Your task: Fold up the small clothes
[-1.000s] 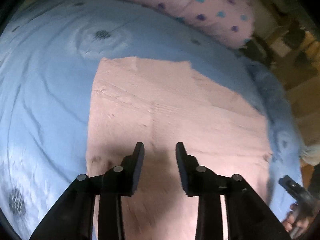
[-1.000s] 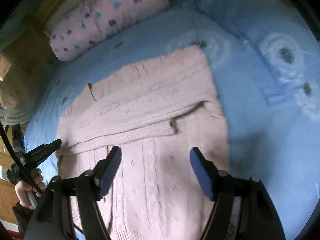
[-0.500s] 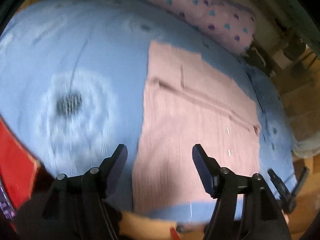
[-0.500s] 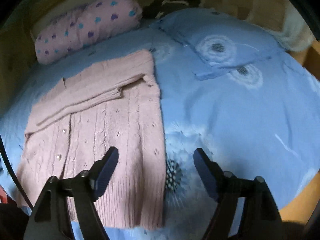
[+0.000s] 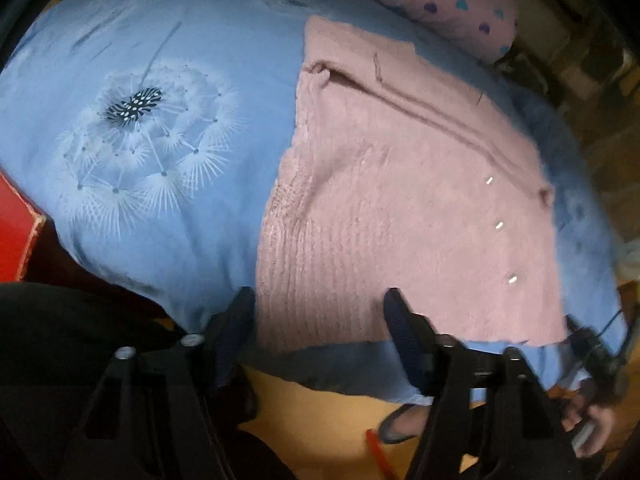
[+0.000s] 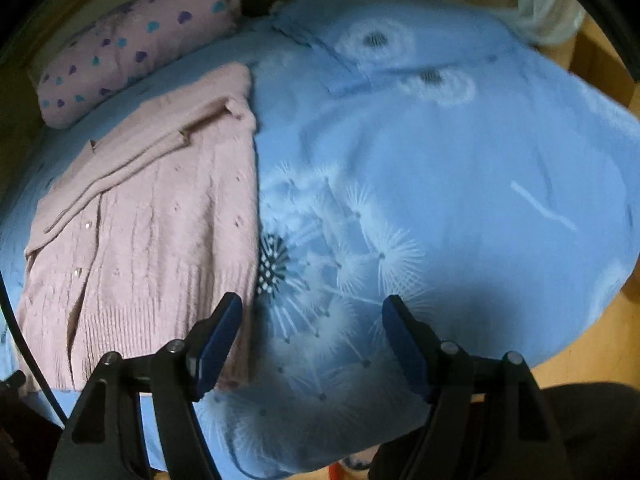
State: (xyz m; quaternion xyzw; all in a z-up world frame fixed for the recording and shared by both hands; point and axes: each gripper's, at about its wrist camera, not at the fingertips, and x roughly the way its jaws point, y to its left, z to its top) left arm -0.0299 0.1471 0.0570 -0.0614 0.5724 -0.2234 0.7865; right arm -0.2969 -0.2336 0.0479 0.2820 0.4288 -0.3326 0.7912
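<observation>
A pink knitted cardigan (image 5: 404,216) lies flat on the blue bed, sleeves folded across its upper part and buttons down the front. It also shows in the right wrist view (image 6: 152,232). My left gripper (image 5: 320,336) is open and empty, held above the cardigan's hem at the near left corner. My right gripper (image 6: 312,340) is open and empty, held above the bed cover just right of the cardigan's near right corner. The other gripper (image 5: 592,360) and the hand holding it show at the lower right of the left wrist view.
The blue dandelion-print bed cover (image 6: 440,184) fills most of both views. A pink heart-print pillow (image 6: 132,56) lies beyond the cardigan. A red box (image 5: 16,236) stands left of the bed. A wooden floor (image 5: 340,420) lies below the bed's near edge.
Both grippers have pulled back from over the cardigan toward the bed's near edge. The left gripper's jaws have opened wider. The whole cardigan is now in view.
</observation>
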